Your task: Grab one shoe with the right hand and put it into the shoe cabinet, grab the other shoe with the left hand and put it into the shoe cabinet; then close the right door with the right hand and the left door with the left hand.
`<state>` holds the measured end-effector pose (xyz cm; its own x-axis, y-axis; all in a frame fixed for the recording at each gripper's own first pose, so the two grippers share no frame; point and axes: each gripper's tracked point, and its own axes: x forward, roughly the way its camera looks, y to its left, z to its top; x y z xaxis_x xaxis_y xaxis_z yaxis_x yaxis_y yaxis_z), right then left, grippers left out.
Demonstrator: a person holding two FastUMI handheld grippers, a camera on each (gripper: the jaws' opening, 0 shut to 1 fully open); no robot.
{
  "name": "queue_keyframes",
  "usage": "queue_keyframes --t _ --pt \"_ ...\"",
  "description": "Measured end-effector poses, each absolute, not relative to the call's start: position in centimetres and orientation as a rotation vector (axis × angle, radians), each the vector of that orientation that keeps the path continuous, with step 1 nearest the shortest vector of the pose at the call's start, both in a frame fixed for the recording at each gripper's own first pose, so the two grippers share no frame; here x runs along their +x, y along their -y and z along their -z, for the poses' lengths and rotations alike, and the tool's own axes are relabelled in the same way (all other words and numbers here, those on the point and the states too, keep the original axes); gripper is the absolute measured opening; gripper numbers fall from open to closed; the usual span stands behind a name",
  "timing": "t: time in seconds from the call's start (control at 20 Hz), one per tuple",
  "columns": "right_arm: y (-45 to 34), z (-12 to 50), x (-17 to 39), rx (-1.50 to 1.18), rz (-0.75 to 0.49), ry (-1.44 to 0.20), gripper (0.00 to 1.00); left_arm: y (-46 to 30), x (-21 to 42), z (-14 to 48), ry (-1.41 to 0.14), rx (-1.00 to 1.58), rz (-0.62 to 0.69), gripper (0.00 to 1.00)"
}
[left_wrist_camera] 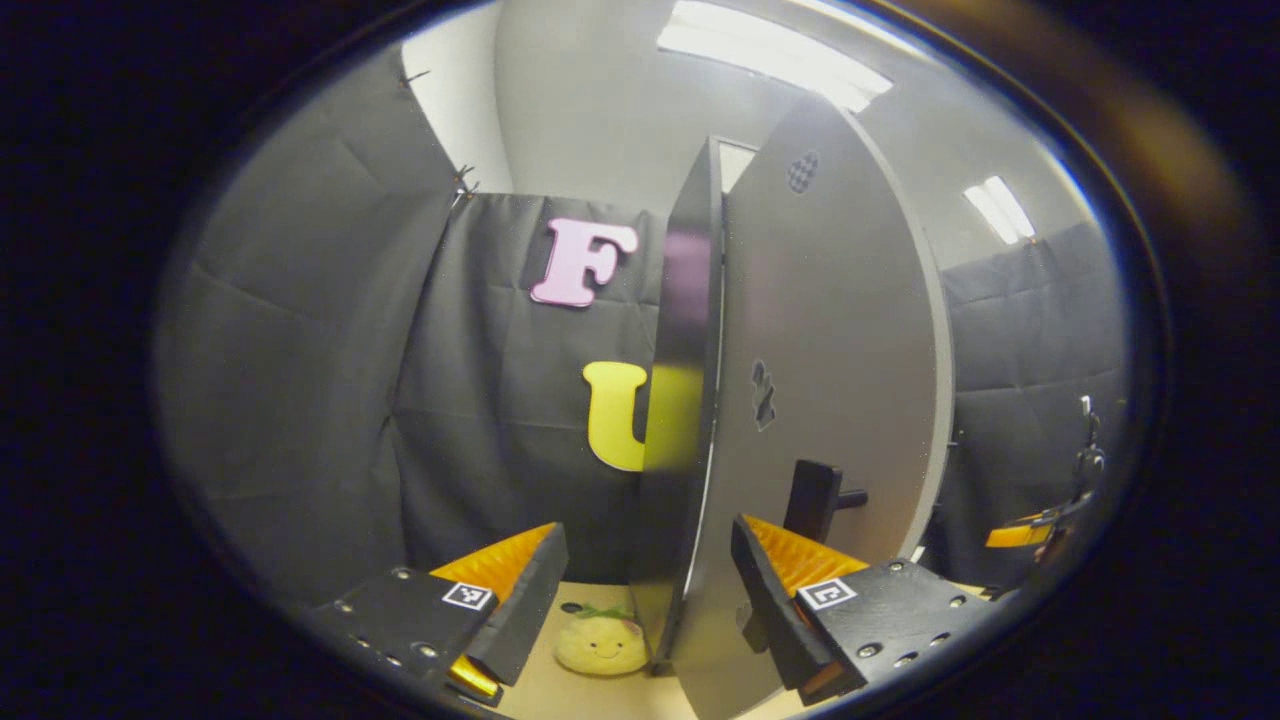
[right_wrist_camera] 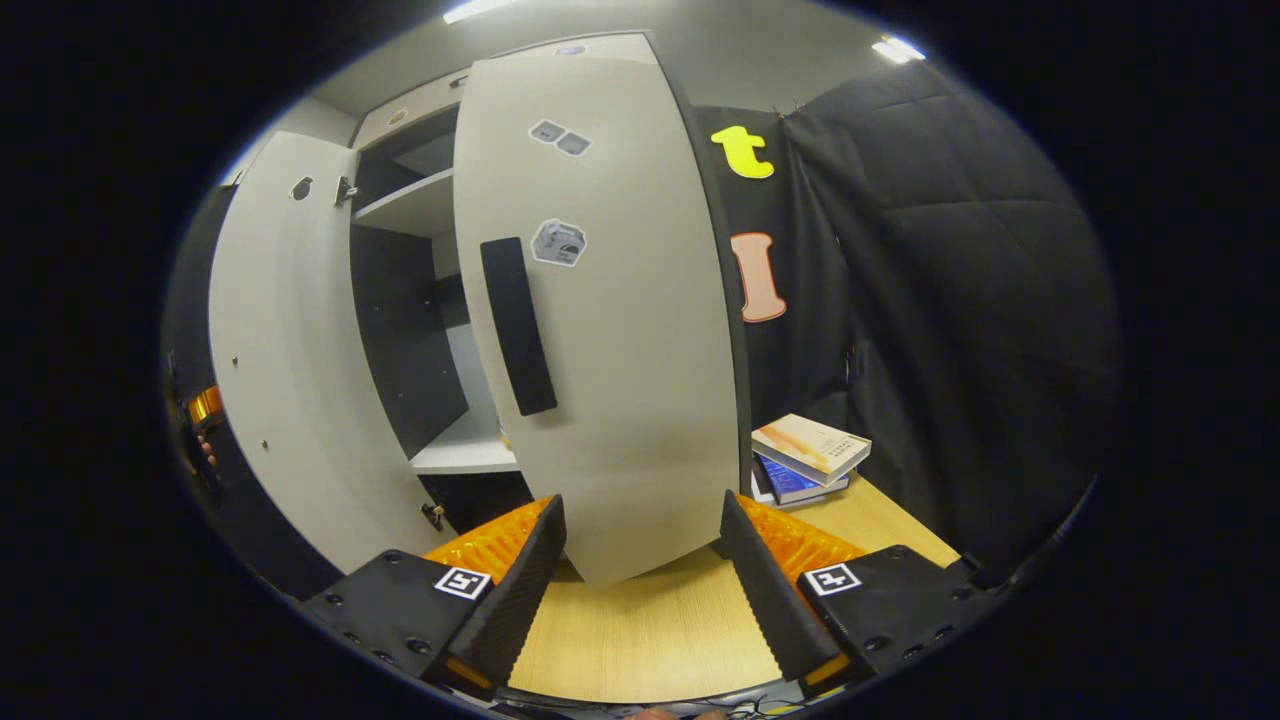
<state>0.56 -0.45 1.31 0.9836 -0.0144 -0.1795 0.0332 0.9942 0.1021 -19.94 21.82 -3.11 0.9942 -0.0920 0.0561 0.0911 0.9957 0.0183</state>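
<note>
Shoe cabinet (right_wrist_camera: 420, 330) stands upright at the far side of the wooden table (right_wrist_camera: 650, 630), with its long axis vertical. Its right door (right_wrist_camera: 600, 310) is half open, and the vertical black handle (right_wrist_camera: 517, 325) faces the right gripper (right_wrist_camera: 640, 560), whose fingers are spread wide and hold nothing. Between both doors a dark gap shows the shelves (right_wrist_camera: 465, 455). The left door (left_wrist_camera: 830, 400) swings out, its thin edge pointing toward the left gripper (left_wrist_camera: 645, 590), whose fingers are spread, one on each side of that edge, without pressing. A plush toy (left_wrist_camera: 600, 643) lies near the door's bottom. Books (right_wrist_camera: 808, 455) lie to the right of the cabinet.
</note>
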Motion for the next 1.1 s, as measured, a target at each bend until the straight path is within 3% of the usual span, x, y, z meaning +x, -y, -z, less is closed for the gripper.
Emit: queue_keyframes --t 0.05,0.15,0.2,0.25,0.3,0.4,0.5,0.6,0.65,0.95,1.0,1.1 --pt "0.6 -1.2 0.7 0.096 0.026 -0.177 0.98 -21.6 -19.9 3.2 0.046 0.015 0.096 0.99" --pt "1.2 -1.2 1.1 0.072 0.024 -0.175 0.98 -20.9 -19.8 3.8 0.013 -0.013 0.114 0.99" --pt "1.4 -1.1 1.3 0.06 0.017 -0.181 0.92 -19.9 -19.5 3.9 0.002 -0.027 0.127 0.94" --pt "1.6 -1.1 1.6 0.051 0.009 -0.183 0.98 -18.8 -19.2 3.9 -0.004 -0.036 0.138 0.94" --pt "1.8 -1.2 1.8 0.048 0.0 -0.183 0.98 -17.7 -19.0 3.9 -0.009 -0.042 0.146 0.99" --pt "2.3 -1.5 2.3 0.05 -0.019 -0.177 0.98 -15.7 -19.0 4.2 -0.013 -0.048 0.142 0.99" --pt "3.6 -1.8 2.7 0.05 -0.029 -0.174 0.98 -13.7 -18.8 4.3 -0.016 -0.049 0.115 0.99" --pt "5.3 -1.9 3.1 0.055 -0.034 -0.177 0.98 -11.9 -18.5 4.6 -0.02 -0.053 0.085 0.89" --pt "6.1 -2.1 3.3 0.059 -0.038 -0.175 0.98 -10.9 -18.3 4.7 -0.021 -0.06 0.074 0.94" --pt "11.2 -2.5 3.7 0.015 -0.073 -0.146 0.98 -4.6 -16.0 5.7 -0.026 -0.089 -0.017 0.97" --pt "11.8 -2.6 3.7 0.02 -0.081 -0.137 0.93 -3.8 -16.3 5.9 -0.02 -0.074 -0.044 0.99" --pt "13.0 -3.1 4.0 0.027 -0.094 -0.121 0.98 -2.1 -17.4 5.5 0.01 -0.058 -0.083 0.99"
